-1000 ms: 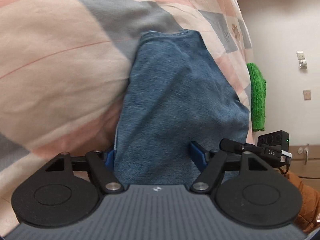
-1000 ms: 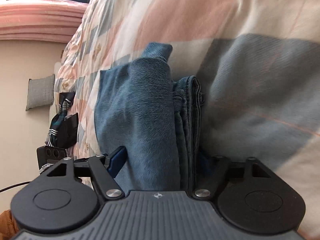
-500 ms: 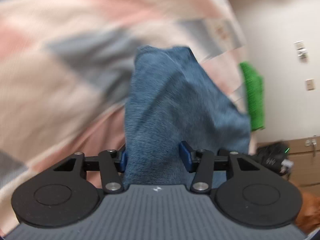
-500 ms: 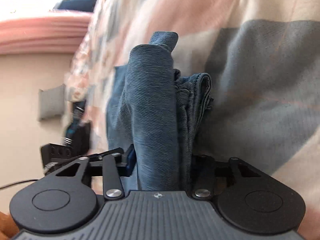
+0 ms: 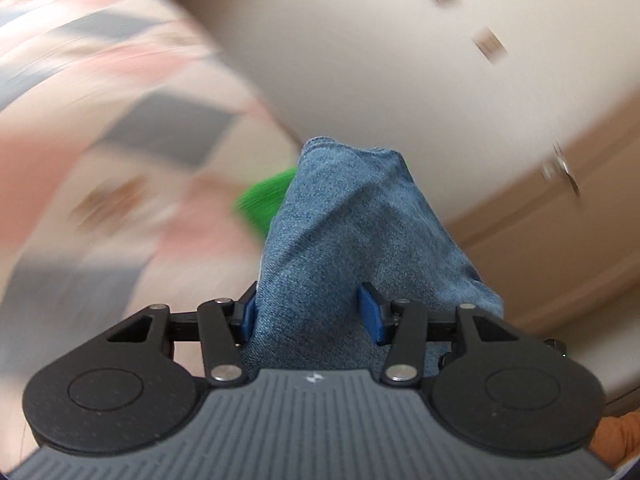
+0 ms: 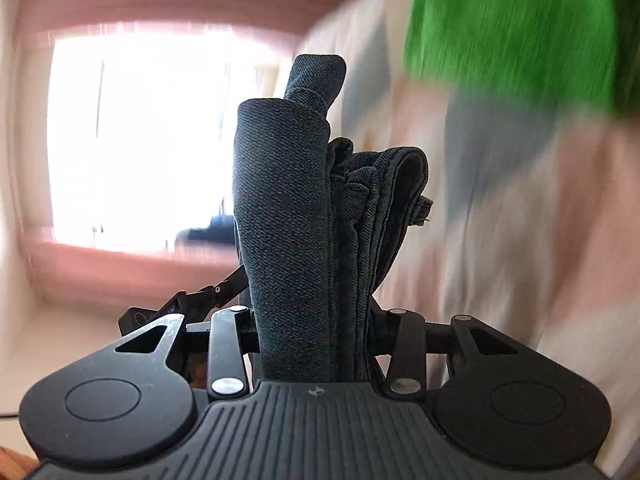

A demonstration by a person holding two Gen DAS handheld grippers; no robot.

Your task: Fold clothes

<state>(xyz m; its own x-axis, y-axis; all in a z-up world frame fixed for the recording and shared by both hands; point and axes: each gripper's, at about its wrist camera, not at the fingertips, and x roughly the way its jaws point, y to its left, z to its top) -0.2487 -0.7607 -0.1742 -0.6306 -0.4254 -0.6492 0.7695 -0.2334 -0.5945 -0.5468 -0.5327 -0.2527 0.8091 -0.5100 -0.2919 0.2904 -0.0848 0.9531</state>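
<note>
The folded blue denim garment (image 5: 352,240) is clamped between the pads of the left tongs (image 5: 310,314), and its stacked layers (image 6: 320,220) are likewise gripped by the right tongs (image 6: 316,332). A blurred checked bedspread (image 5: 120,140) in pink, grey and cream is seen at 10 o'clock. A green garment (image 6: 516,20) is located at 1 o'clock in the right view. A bright window (image 6: 152,136) is seen at 9 o'clock, and a beige wall (image 5: 400,60) at 12 o'clock.

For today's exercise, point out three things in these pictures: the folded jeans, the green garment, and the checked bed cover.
folded jeans (image 5: 360,248): left wrist view, flat denim face.
green garment (image 6: 520,20): right wrist view, middle of blurred knit.
checked bed cover (image 5: 168,132): left wrist view, grey check.
</note>
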